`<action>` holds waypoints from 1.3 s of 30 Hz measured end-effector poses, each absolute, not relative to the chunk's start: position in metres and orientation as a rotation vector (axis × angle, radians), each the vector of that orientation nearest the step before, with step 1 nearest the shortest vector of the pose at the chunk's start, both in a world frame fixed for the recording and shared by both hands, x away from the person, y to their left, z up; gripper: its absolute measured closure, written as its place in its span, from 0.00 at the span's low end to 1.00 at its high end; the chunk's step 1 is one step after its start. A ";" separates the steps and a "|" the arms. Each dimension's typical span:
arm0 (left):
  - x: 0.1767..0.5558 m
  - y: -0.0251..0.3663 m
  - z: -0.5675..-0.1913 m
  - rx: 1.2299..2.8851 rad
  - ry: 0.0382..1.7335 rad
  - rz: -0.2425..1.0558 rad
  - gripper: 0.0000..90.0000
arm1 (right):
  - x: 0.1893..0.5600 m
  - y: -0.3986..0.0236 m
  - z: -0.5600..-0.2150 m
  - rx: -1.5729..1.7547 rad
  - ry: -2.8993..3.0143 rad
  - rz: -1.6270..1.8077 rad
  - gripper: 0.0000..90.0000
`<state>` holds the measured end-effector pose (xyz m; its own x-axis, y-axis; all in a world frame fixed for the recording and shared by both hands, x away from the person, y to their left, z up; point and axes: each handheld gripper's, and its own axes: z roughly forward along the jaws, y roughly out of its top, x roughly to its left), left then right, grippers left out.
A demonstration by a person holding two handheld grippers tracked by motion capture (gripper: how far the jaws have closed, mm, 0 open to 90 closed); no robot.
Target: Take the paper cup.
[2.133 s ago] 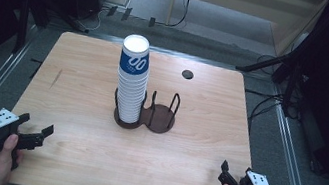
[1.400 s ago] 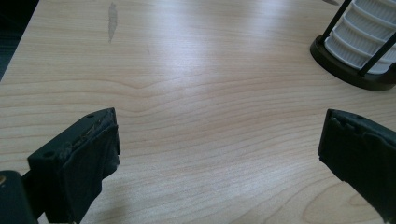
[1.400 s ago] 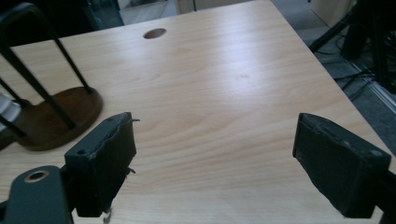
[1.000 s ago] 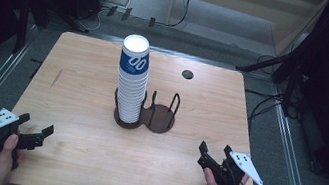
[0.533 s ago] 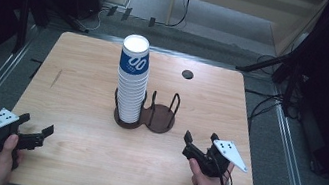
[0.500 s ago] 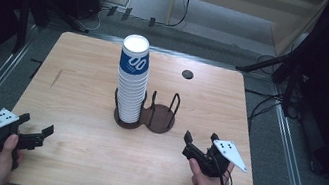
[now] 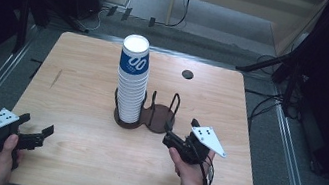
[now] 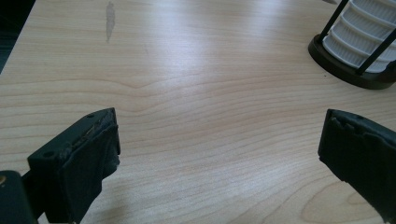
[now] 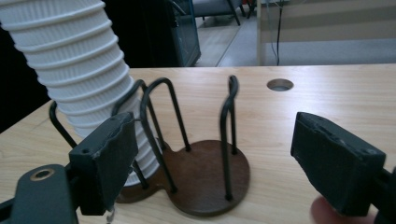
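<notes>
A tall stack of white ribbed paper cups (image 7: 132,84), its top cup blue, stands in the left slot of a dark brown two-slot holder (image 7: 160,119) with black wire hoops. The right slot is empty. My right gripper (image 7: 169,135) hovers just in front of that empty slot, pointing at it. Its jaws have just been closing but still stand apart with nothing between them. In the right gripper view, the gripper (image 9: 215,130) frames the holder base (image 9: 205,177), with the cups (image 9: 79,60) at left. My left gripper (image 7: 36,125) rests open at the table's front left, over bare wood (image 8: 219,126).
The wooden table (image 7: 79,73) has a round cable hole (image 7: 187,74) at the back right. Metal rails run along both sides of the table. Cables lie on the floor behind it, near a wooden cabinet (image 7: 248,5).
My right gripper has moved left and away from the front right corner, up to the holder's empty slot. The left gripper and the cups have stayed put.
</notes>
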<state>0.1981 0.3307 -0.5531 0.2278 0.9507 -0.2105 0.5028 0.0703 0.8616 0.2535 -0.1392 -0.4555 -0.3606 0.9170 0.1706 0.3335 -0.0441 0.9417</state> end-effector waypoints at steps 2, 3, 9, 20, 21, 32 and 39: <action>0.198 0.331 -0.553 1.573 1.406 0.606 0.00 | 0.255 -0.132 -0.453 1.306 1.713 1.426 0.15; 0.198 0.330 -0.553 1.572 1.405 0.607 0.00 | 0.255 -0.129 -0.452 1.305 1.717 1.428 0.15; 0.198 0.330 -0.553 1.567 1.407 0.607 0.00 | 0.260 -0.109 -0.443 1.263 1.741 1.463 0.15; 0.198 0.330 -0.553 1.574 1.403 0.604 0.00 | 0.267 -0.077 -0.428 1.200 1.776 1.493 0.14; 0.198 0.330 -0.553 1.574 1.403 0.603 0.00 | 0.268 -0.075 -0.426 1.195 1.777 1.496 0.14; 0.199 0.330 -0.553 1.578 1.402 0.601 0.00 | 0.277 -0.047 -0.406 1.154 1.788 1.516 0.13; 0.199 0.330 -0.553 1.579 1.401 0.599 0.00 | 0.285 -0.031 -0.398 1.163 1.781 1.514 0.14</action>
